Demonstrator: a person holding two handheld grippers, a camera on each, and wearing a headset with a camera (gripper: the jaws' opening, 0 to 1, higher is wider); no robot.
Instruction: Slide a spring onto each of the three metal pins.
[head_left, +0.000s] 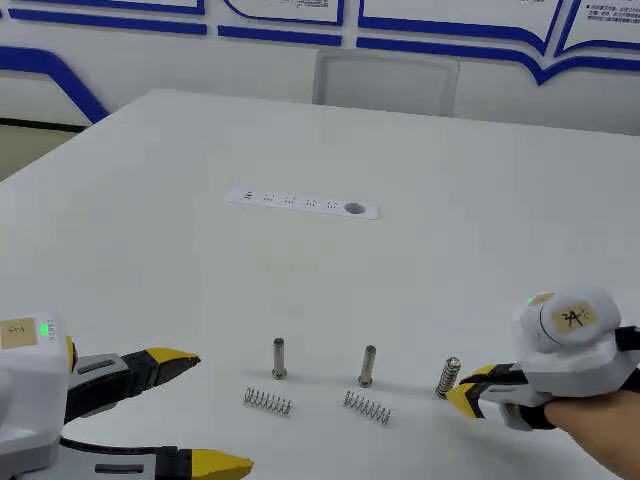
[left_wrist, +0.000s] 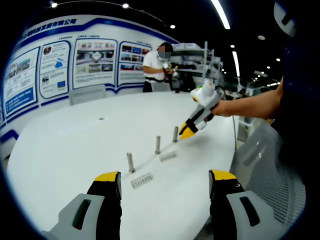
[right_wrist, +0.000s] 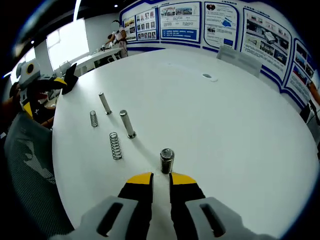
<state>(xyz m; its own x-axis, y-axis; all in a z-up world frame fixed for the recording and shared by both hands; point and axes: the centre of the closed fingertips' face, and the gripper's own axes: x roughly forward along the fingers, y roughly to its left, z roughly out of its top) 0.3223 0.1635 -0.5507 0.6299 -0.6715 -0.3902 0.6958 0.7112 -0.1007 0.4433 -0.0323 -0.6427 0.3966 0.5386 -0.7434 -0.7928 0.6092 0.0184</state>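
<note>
Three metal pins stand upright in a row near the table's front edge. The left pin (head_left: 279, 358) and the middle pin (head_left: 368, 365) are bare. The right pin (head_left: 448, 376) carries a spring around its shaft (right_wrist: 167, 161). Two loose springs lie flat, one (head_left: 267, 401) before the left pin and one (head_left: 366, 407) before the middle pin. My right gripper (head_left: 462, 396) sits just right of the sprung pin, jaws shut and empty (right_wrist: 161, 179). My left gripper (head_left: 200, 410) hovers at the lower left, open and empty (left_wrist: 165, 182), short of the nearest spring (left_wrist: 141, 180).
A white power strip (head_left: 303, 203) is set flush in the white table (head_left: 150, 220) further back. A grey chair (head_left: 385, 80) stands behind the table's far edge. A person (left_wrist: 157, 67) stands in the background. The front edge lies close behind the springs.
</note>
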